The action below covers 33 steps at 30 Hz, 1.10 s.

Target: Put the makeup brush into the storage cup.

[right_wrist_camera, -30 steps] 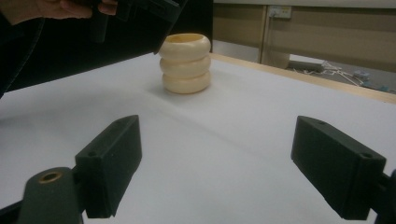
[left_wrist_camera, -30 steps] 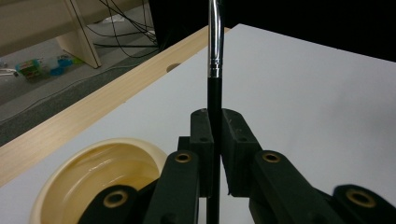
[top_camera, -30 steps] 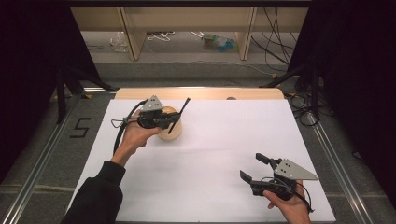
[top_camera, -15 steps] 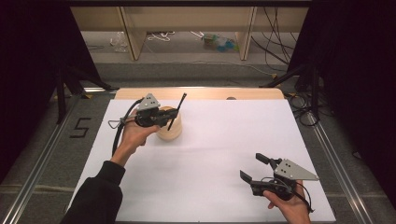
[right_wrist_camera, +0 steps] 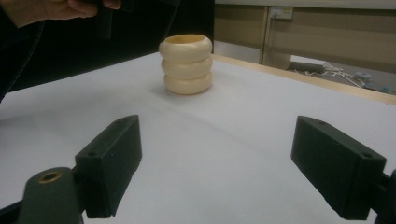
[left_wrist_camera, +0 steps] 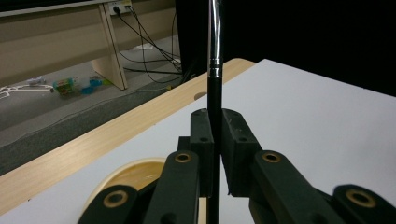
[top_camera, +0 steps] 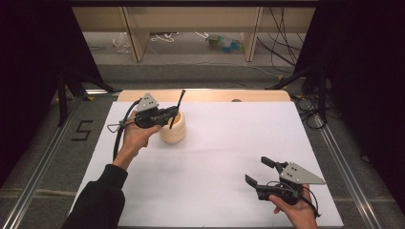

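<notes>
High view: a "5" mark [top_camera: 81, 130] sits on the floor at nine o'clock of the white surface [top_camera: 229, 157]. The left gripper [top_camera: 168, 114] has its fingers clenched on a thin black pen [top_camera: 177, 109], which stands tilted over the mouth of the cream ribbed holder [top_camera: 173, 129] at ten o'clock on the surface; whether its lower tip is inside is hidden. The right gripper [top_camera: 262, 171] rests at five o'clock, fingers spread with nothing between them. A wooden edge [top_camera: 205, 96] borders the surface at twelve o'clock; beyond lie cables and blurred clutter under a bench.
</notes>
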Available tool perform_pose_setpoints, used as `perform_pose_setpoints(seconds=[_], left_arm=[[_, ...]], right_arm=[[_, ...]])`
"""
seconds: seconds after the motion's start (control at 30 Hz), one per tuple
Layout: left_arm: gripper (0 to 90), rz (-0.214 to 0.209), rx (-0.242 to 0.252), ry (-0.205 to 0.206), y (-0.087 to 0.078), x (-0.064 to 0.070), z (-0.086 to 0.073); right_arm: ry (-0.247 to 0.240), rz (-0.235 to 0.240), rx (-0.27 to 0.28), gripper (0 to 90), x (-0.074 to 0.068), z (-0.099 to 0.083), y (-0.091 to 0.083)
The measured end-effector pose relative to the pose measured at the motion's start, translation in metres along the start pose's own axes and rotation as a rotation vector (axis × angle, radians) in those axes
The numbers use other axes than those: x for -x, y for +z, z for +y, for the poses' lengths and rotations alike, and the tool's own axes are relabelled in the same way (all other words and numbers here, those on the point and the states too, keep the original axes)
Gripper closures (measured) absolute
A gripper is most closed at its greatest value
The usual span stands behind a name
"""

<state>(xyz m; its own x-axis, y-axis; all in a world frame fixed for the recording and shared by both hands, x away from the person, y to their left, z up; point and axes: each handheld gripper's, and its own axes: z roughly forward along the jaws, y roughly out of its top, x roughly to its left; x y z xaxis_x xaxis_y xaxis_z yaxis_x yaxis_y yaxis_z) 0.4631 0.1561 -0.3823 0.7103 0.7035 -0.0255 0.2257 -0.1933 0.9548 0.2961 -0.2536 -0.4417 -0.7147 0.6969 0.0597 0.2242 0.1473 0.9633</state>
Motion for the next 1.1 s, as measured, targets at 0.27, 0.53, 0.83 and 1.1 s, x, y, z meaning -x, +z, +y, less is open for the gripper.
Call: perform_pose_setpoints(seconds=[0.27,0.53,0.83,1.1], left_arm=[[83.4,0.038,0.056,-0.032,-0.005,-0.006,0.002],[83.4,0.055,0.074,-0.05,-0.005,-0.01,0.0],[83.4,0.076,0.093,-0.064,-0.003,-0.017,-0.003],[83.4,0.085,0.104,-0.068,0.002,-0.021,-0.007]], right_arm=[[-0.004,-0.002,-0.001,17.3,0.0,0.0,-0.001],[0.004,-0.002,-0.007,17.4,0.0,0.0,-0.001],[-0.002,-0.002,0.0,17.3,0.0,0.0,0.0],[0.002,-0.002,-0.008,17.3,0.0,0.0,-0.001]])
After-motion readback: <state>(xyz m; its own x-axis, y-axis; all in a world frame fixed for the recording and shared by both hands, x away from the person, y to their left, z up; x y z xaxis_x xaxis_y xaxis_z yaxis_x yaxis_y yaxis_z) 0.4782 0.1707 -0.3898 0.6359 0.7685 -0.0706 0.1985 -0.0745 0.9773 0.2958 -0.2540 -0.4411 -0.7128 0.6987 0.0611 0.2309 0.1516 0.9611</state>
